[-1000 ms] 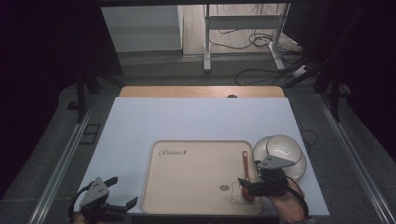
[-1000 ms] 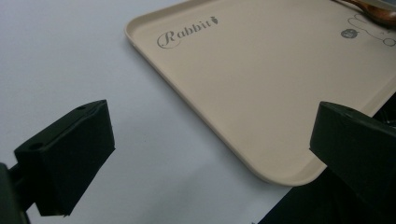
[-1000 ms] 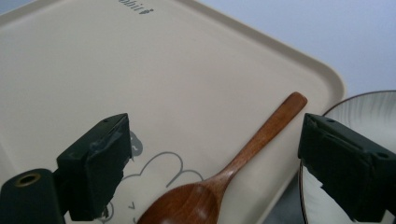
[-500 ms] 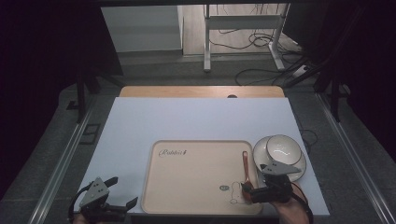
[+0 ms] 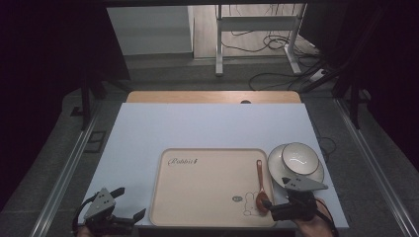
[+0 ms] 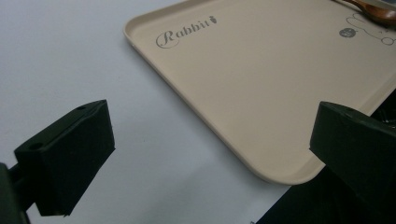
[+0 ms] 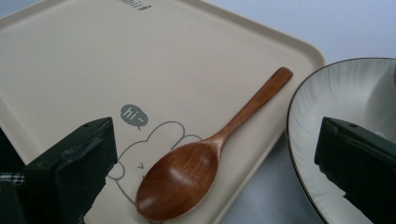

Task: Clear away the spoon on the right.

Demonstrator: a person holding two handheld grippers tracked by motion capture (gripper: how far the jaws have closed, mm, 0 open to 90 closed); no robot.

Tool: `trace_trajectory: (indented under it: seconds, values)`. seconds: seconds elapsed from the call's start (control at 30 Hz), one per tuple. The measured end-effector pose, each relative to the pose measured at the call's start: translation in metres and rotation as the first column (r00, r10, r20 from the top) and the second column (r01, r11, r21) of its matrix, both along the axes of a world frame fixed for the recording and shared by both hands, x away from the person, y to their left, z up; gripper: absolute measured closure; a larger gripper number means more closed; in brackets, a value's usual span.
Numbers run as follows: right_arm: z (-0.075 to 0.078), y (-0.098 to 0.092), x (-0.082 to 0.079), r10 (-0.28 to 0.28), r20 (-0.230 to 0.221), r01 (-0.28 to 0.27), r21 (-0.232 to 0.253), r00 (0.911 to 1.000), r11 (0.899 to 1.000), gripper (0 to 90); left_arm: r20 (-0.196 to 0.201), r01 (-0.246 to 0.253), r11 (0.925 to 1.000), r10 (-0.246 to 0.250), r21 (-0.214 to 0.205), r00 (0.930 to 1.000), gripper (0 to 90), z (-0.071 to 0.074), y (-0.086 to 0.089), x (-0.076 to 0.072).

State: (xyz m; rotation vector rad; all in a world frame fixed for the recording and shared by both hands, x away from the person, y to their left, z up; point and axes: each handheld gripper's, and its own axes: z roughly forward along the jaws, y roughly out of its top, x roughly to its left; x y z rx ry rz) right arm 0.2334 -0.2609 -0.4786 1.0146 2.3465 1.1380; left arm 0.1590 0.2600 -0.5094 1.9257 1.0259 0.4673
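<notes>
White tabletop (image 5: 197, 128) bears a tray (image 5: 207, 192) holding a spoon (image 7: 205, 158); both claws, right (image 5: 269, 203) and left (image 5: 129, 205), gape, released.

Each black two-jaw left gripper (image 5: 126, 205) and right gripper (image 5: 269, 203) carries a grey three-cornered plate on top; blocky matte jaws show small round holes, perhaps screw recesses.

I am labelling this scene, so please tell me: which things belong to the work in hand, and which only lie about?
In the work:
wooden spoon
beige tray
right gripper, open beside the spoon

Lying about:
bowl
plate under it
left gripper, open, apart from the tray
</notes>
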Motion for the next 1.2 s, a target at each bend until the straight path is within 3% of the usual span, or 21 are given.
trace_trajectory:
  seconds: [0.7, 1.2]
  values:
    - [-0.004, -0.026, -0.018, -0.066, 0.044, 0.065, 0.027, 0.9968, 0.997, 0.0, 0.002, -0.007, 1.0000, 0.007, -0.003, 1.0000, 0.0, 0.000, 0.000, 0.000]
    - [-0.007, -0.047, -0.030, -0.129, 0.089, 0.125, 0.052, 0.9877, 0.991, 0.0, 0.003, -0.013, 0.9999, 0.013, -0.008, 0.9999, 0.0, 0.000, 0.001, 0.000]
